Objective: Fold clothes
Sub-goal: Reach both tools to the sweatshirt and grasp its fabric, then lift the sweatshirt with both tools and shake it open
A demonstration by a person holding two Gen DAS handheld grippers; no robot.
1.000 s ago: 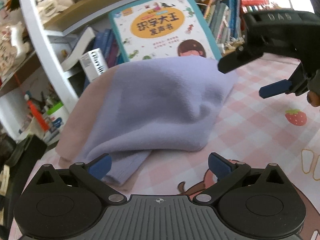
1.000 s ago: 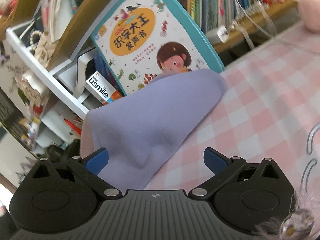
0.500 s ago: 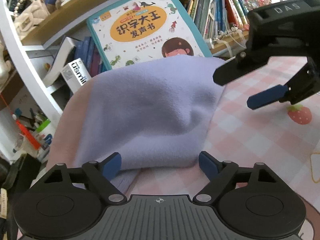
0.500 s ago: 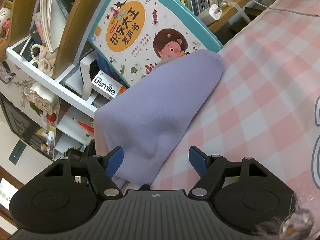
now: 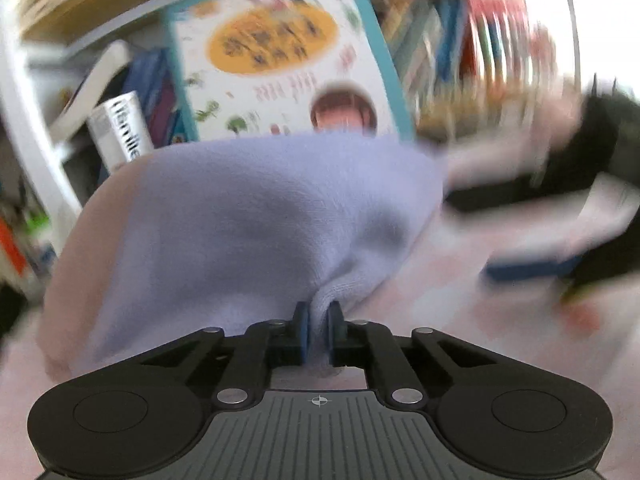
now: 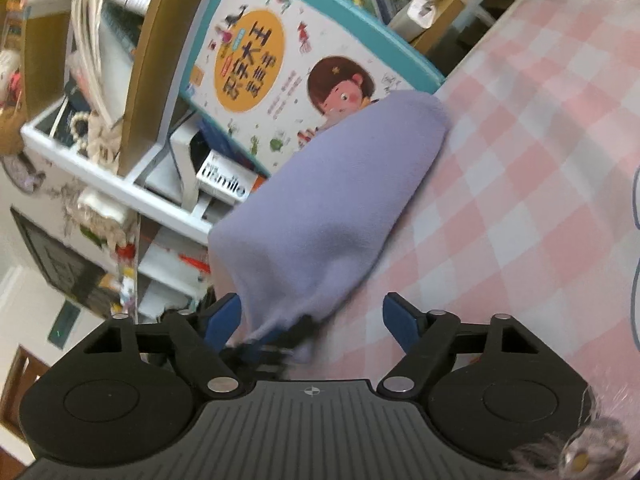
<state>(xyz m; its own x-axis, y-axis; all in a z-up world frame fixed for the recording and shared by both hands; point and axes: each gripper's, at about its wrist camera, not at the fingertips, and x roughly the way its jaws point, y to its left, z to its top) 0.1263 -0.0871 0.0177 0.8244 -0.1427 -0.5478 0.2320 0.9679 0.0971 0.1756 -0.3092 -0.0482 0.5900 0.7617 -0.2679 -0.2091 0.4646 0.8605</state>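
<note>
Pinching near hem of lilac garment (image 5: 256,216) with left claw (image 5: 318,330), pads pressed onto fabric for fold lift; right claw (image 6: 312,322) spread, just widened, straddling hem; garment on checked cloth (image 6: 520,184), picture book (image 6: 280,60) at 12 o'clock.

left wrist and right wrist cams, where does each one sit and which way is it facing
Left wrist: sits on the left gripper, facing along its fingers at the lilac cloth it pinches; the right gripper blurs by.
Right wrist: sits on the right gripper, open, facing the same cloth against the picture book.
Shared: cloth, book, pink checked tablecloth.
</note>
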